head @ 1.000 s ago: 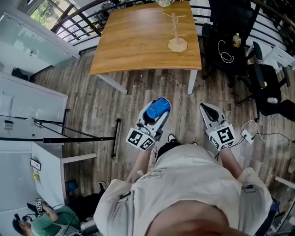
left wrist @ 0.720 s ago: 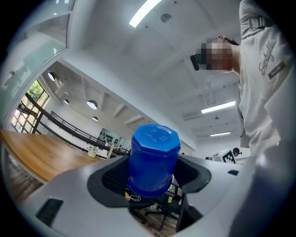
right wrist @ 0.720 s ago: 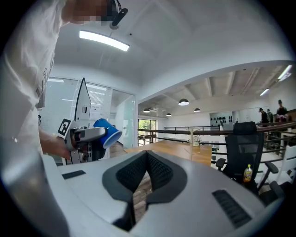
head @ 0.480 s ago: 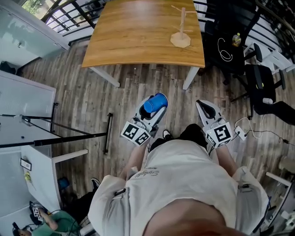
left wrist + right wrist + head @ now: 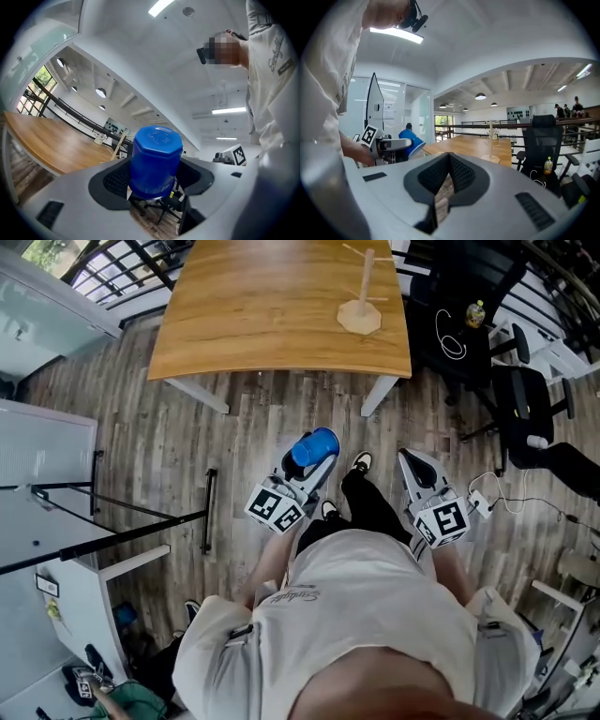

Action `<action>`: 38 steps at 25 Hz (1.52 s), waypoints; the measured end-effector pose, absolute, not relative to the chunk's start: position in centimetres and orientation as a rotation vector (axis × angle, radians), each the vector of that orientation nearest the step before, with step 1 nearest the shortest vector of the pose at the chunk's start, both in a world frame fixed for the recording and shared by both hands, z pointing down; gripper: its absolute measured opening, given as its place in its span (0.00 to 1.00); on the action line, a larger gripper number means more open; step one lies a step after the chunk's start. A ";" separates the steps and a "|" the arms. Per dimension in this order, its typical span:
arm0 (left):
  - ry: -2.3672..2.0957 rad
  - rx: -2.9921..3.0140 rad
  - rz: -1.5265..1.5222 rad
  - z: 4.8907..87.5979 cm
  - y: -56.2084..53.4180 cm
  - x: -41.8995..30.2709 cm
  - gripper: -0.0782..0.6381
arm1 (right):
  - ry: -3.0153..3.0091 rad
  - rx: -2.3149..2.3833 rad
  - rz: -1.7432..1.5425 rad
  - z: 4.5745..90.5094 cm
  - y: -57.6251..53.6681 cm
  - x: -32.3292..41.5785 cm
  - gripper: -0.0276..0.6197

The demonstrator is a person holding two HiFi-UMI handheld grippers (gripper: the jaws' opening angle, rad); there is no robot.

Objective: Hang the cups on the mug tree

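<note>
A blue cup [image 5: 312, 448] sits clamped in my left gripper [image 5: 305, 465], held at waist height over the wooden floor; in the left gripper view the blue cup [image 5: 155, 161] fills the space between the jaws, bottom end facing out. My right gripper [image 5: 419, 468] is beside it, shut with nothing in it, its pads meeting at a point in the right gripper view [image 5: 449, 174]. The bare wooden mug tree [image 5: 361, 298] stands near the right front corner of the wooden table [image 5: 253, 315], well ahead of both grippers. It also shows as the mug tree [image 5: 491, 140].
Black office chairs [image 5: 530, 413] stand to the right of the table, one with a bottle [image 5: 477, 313] on it. A railing [image 5: 112, 273] runs at the far left. White partitions and a black stand [image 5: 112, 531] are to my left. A person crouches at bottom left.
The person has stepped forward toward the table; one foot now shows between the grippers. The table and mug tree sit slightly lower and nearer. Both grippers keep their pose, the cup still held.
</note>
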State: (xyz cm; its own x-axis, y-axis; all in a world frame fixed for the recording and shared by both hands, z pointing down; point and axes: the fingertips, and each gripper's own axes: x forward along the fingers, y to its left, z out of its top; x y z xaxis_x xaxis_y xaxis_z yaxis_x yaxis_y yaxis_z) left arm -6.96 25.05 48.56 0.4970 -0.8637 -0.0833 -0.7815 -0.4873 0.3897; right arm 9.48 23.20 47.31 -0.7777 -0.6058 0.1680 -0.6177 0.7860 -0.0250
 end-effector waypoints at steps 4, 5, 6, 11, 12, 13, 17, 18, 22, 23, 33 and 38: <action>-1.429 2.429 -0.361 48.4 22.0 -8.2 0.52 | -2.838 0.963 0.197 48.9 20.1 8.9 0.04; -1.436 2.420 -0.354 48.3 21.3 -8.5 0.52 | -2.844 0.956 0.219 49.2 19.2 8.6 0.04; -1.439 2.414 -0.351 48.1 20.5 -8.8 0.52 | -2.852 0.950 0.232 49.3 18.1 8.2 0.04; -1.434 2.436 -0.303 47.0 14.8 -9.5 0.52 | -2.922 0.933 0.218 48.6 11.5 6.5 0.04; -1.430 2.443 -0.295 46.8 13.6 -9.2 0.52 | -2.930 0.935 0.216 48.6 10.3 6.5 0.04; -1.424 2.452 -0.294 46.5 12.4 -9.0 0.52 | -2.934 0.938 0.213 48.6 9.1 6.6 0.04; -1.404 2.488 -0.320 44.6 7.7 -8.6 0.52 | -2.961 0.933 0.194 48.2 4.4 6.2 0.04; -1.407 2.489 -0.330 44.2 6.8 -8.7 0.52 | -2.970 0.925 0.189 48.0 3.5 6.1 0.04; -1.445 2.498 -0.328 42.7 3.6 -9.0 0.52 | -3.007 0.891 0.148 47.0 0.2 5.8 0.04; -1.446 2.503 -0.323 42.4 2.9 -8.8 0.52 | -3.008 0.893 0.144 46.8 -0.7 6.1 0.04; -1.440 2.379 -0.361 44.2 -1.3 -8.8 0.52 | -2.920 0.922 0.215 49.4 -4.6 8.6 0.04; -1.420 2.363 -0.345 45.5 -2.8 -8.9 0.52 | -2.875 0.923 0.272 51.0 -5.4 8.9 0.04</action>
